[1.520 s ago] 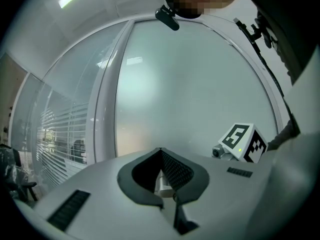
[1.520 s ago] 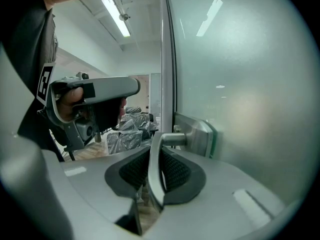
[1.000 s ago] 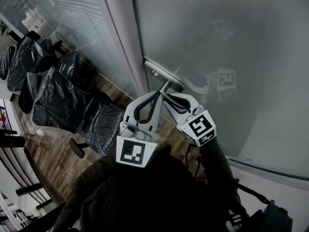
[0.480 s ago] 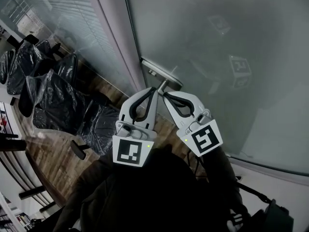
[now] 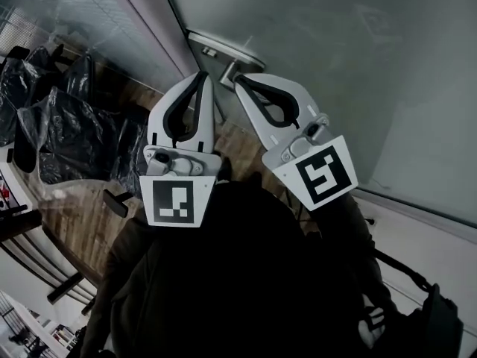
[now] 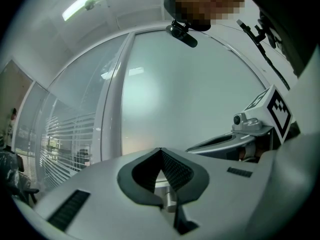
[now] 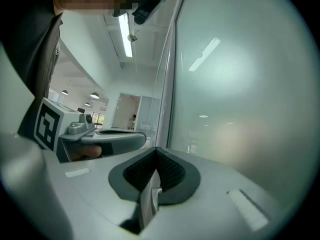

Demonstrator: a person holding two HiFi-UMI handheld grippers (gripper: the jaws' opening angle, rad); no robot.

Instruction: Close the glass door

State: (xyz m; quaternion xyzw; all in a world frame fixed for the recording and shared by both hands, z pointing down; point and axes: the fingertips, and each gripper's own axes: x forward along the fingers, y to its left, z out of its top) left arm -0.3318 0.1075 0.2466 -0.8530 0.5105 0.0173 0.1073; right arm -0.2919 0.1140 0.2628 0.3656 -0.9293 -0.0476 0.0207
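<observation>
We've got the left gripper (image 5: 203, 75) and right gripper (image 5: 241, 80) both pinched shut (tips together), flanking the door handle (image 5: 223, 54) on the glass door (image 5: 343, 58).

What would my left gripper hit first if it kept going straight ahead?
Probably the door handle just past the left gripper, otherwise the glass door behind it; depth is unclear.

Glass door (image 5: 350, 58) frosted grey-green; its handle (image 5: 226, 51) silver. Left gripper (image 5: 201, 75) and right gripper (image 5: 240, 80) white, with black pads and black-and-white square markers. Floor (image 5: 71, 218) brown wood-grain; chairs (image 5: 63, 136) under glossy black wrap.
</observation>
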